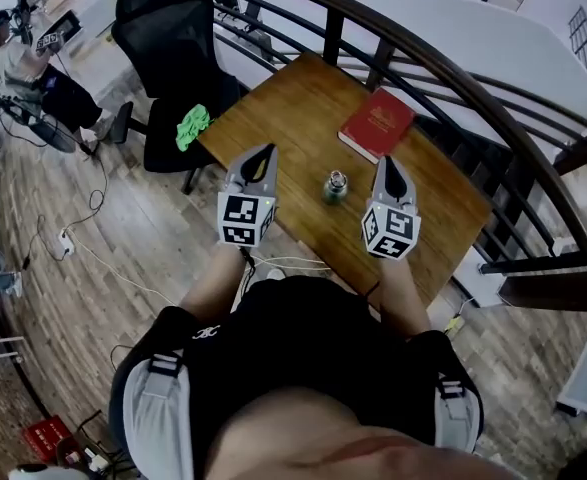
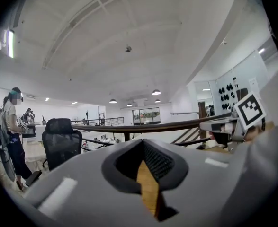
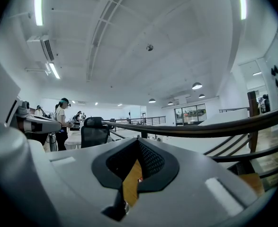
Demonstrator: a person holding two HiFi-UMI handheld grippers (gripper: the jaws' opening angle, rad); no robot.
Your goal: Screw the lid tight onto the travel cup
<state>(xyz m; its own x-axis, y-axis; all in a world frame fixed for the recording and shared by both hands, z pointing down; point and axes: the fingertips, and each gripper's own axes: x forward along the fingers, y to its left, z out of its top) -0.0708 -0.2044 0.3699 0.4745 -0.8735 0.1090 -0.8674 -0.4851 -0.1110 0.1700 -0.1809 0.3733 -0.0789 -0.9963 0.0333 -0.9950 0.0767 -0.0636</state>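
Jaws pressed together on left gripper (image 1: 267, 150) and right gripper (image 1: 386, 161), travel cup (image 1: 335, 186) between them

Wooden table (image 1: 283, 118), red book (image 1: 376, 123) near far edge, travel cup (image 1: 336, 186) upright mid-table

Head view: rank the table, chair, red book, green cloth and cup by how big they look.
1. Table
2. Chair
3. Red book
4. Green cloth and cup: about alike, too close to rank.
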